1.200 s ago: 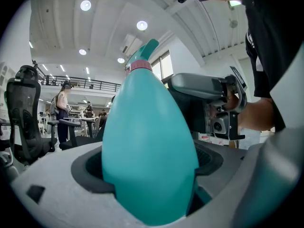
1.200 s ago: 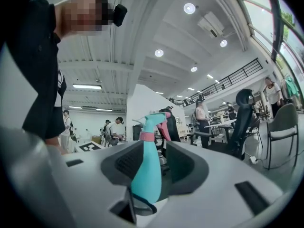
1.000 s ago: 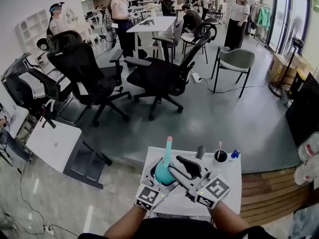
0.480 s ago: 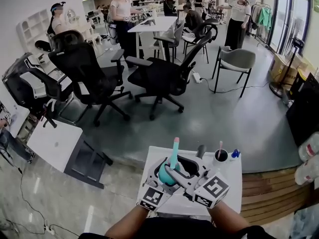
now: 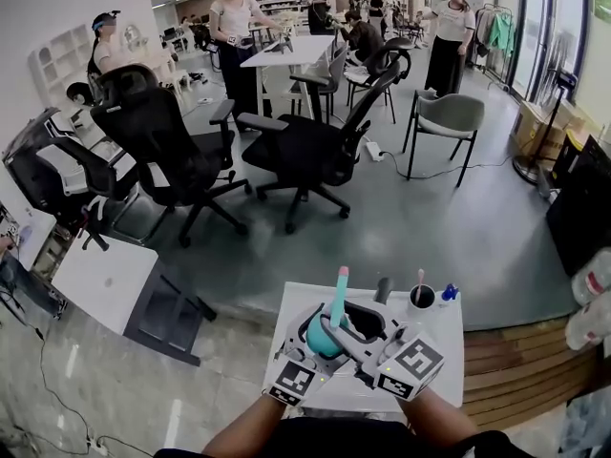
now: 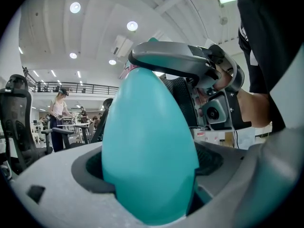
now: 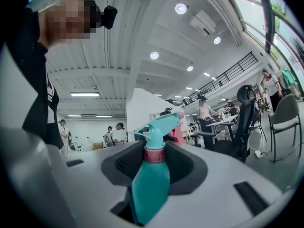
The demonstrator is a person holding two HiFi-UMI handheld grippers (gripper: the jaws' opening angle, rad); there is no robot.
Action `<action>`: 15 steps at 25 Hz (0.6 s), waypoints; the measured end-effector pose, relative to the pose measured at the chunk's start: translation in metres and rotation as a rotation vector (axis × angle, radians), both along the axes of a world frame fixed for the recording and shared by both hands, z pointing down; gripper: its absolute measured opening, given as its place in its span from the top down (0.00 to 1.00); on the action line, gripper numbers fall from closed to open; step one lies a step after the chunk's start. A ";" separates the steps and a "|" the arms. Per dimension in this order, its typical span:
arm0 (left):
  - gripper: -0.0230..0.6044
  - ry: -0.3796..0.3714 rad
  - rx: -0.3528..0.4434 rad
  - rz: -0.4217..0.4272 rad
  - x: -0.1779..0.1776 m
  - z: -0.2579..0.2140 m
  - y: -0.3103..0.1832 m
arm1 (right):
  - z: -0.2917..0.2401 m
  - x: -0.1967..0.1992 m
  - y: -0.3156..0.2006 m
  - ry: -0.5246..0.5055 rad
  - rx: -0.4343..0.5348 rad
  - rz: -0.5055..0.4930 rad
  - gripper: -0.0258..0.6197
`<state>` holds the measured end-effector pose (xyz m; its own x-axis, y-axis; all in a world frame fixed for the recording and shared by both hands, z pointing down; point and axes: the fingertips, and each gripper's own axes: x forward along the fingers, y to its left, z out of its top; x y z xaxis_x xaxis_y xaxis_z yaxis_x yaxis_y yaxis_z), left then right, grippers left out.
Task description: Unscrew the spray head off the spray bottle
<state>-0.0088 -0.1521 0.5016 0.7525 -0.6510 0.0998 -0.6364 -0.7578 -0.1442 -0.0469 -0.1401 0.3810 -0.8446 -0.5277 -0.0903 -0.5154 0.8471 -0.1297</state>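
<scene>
I hold a teal spray bottle (image 5: 323, 340) above the white table (image 5: 441, 340). Its teal spray head with a pink nozzle (image 5: 341, 277) points up and away. My left gripper (image 5: 307, 343) is shut on the bottle's rounded body (image 6: 149, 146), which fills the space between the left gripper (image 6: 149, 198) jaws. My right gripper (image 5: 336, 322) reaches in from the right at the neck. In the right gripper view the pink collar (image 7: 154, 154) sits between the right gripper (image 7: 154, 156) pads, which touch it on both sides. These jaws have just been closing onto it.
A black cup with a pen (image 5: 421, 300) and a small blue thing (image 5: 450, 295) stand at the table's far edge. Black office chairs (image 5: 305, 146), a grey chair (image 5: 449, 117) and several people fill the floor beyond. Another white table (image 5: 100, 275) stands at left.
The bottle's spray head has shifted a little to the right in the head view and leans slightly. Both grippers stay at the bottle.
</scene>
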 end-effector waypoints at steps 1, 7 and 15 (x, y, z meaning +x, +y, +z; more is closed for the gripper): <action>0.24 0.001 0.002 0.004 0.000 -0.001 0.001 | -0.001 0.000 0.001 0.004 0.003 -0.007 0.73; 0.24 0.000 0.007 0.056 0.005 -0.004 0.010 | -0.004 0.003 0.010 0.017 0.003 -0.055 0.74; 0.24 0.006 0.014 0.161 0.009 -0.007 0.022 | -0.006 0.009 0.019 0.017 0.022 -0.133 0.75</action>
<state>0.0001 -0.1301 0.4943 0.8479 -0.5231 0.0867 -0.5077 -0.8481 -0.1516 -0.0383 -0.1208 0.3751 -0.9086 -0.4087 -0.0856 -0.4000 0.9108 -0.1027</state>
